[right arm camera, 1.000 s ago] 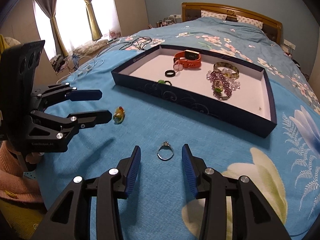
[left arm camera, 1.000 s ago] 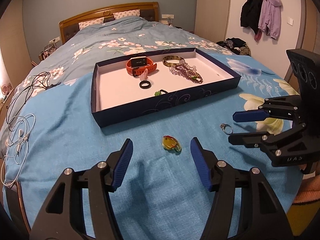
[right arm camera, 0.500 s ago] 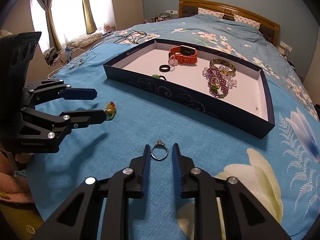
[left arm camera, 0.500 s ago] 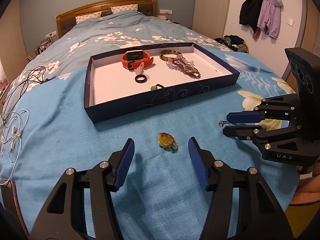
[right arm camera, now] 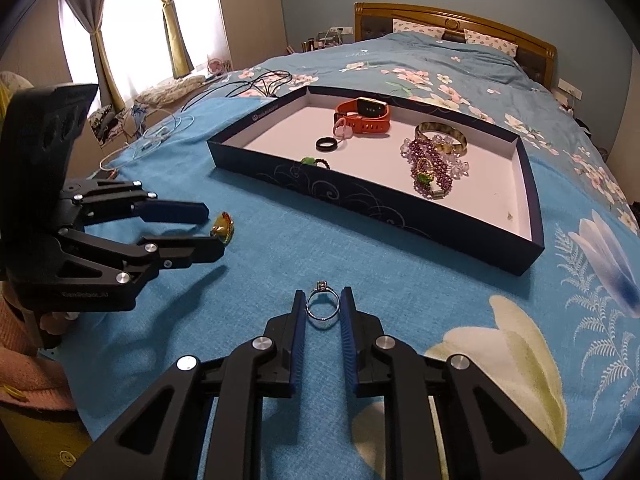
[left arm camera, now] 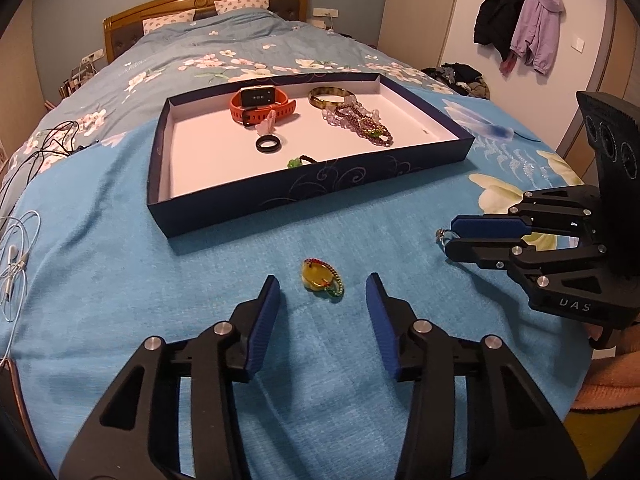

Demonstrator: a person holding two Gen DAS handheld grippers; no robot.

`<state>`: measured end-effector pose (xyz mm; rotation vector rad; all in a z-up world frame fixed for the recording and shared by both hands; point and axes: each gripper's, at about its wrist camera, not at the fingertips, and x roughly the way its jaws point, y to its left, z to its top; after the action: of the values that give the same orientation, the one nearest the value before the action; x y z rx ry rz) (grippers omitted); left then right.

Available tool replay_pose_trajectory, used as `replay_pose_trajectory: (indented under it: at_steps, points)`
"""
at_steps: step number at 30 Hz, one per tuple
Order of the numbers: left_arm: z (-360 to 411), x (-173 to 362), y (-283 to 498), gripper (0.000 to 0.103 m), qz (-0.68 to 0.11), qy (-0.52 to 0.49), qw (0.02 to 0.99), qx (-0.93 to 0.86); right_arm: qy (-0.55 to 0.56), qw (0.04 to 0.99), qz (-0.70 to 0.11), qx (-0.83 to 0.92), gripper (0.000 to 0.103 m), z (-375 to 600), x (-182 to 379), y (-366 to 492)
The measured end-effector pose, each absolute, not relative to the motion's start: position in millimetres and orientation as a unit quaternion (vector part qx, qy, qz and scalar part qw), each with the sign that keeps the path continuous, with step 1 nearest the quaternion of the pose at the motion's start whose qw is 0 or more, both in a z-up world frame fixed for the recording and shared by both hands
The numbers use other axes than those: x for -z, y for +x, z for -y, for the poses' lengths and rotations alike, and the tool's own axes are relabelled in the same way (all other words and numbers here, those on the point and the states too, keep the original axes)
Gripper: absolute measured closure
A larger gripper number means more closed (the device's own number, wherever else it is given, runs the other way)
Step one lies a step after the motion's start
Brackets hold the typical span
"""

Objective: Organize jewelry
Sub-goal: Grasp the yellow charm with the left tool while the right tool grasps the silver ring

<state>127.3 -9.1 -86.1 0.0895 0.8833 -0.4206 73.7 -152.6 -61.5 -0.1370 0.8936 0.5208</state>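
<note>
A silver ring (right arm camera: pixel 322 307) with a small stone lies on the blue bedspread, and my right gripper (right arm camera: pixel 323 303) is shut on it, both pads against its band; the same ring (left arm camera: pixel 442 236) peeks out at that gripper's tips (left arm camera: pixel 452 235) in the left wrist view. A yellow pendant with a red and green beaded rim (left arm camera: pixel 320 277) lies just ahead of my left gripper (left arm camera: pixel 322 286), between its fingers. The left jaws are closing and the pads stand clear of the pendant. The same pendant (right arm camera: pixel 222 226) sits at the left gripper's tips (right arm camera: pixel 214 229) in the right wrist view.
A dark blue shallow tray (left arm camera: pixel 280 196) with a white floor holds an orange watch (left arm camera: pixel 259 103), a black ring (left arm camera: pixel 268 145), a bangle (left arm camera: pixel 331 97), purple bead strings (left arm camera: pixel 362 122) and a green-bead piece (left arm camera: pixel 298 162). Cables (left arm camera: pixel 16 256) lie at the left bed edge.
My right gripper closed on the silver ring. My left gripper's jaws narrowed around the pendant and edged closer to it.
</note>
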Motion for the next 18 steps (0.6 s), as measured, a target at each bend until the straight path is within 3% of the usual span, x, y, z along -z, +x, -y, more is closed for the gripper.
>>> replay_pose_trajectory:
  at_steps: [3, 12, 18]
  points:
    - [12.5, 87.2, 127.9, 0.064, -0.426, 0.045, 0.880, 0.202, -0.059, 0.869, -0.424, -0.249, 0.087, 155.4, 60.0, 73.3]
    - [11.7, 89.3, 136.0, 0.084, -0.433, 0.038, 0.879, 0.194, -0.042, 0.872, -0.418, -0.253, 0.087, 161.3, 56.6, 73.6]
    - [12.4, 88.8, 135.6, 0.085, -0.431, 0.039, 0.881, 0.193, -0.036, 0.873, -0.414, -0.255, 0.087, 163.1, 55.4, 74.4]
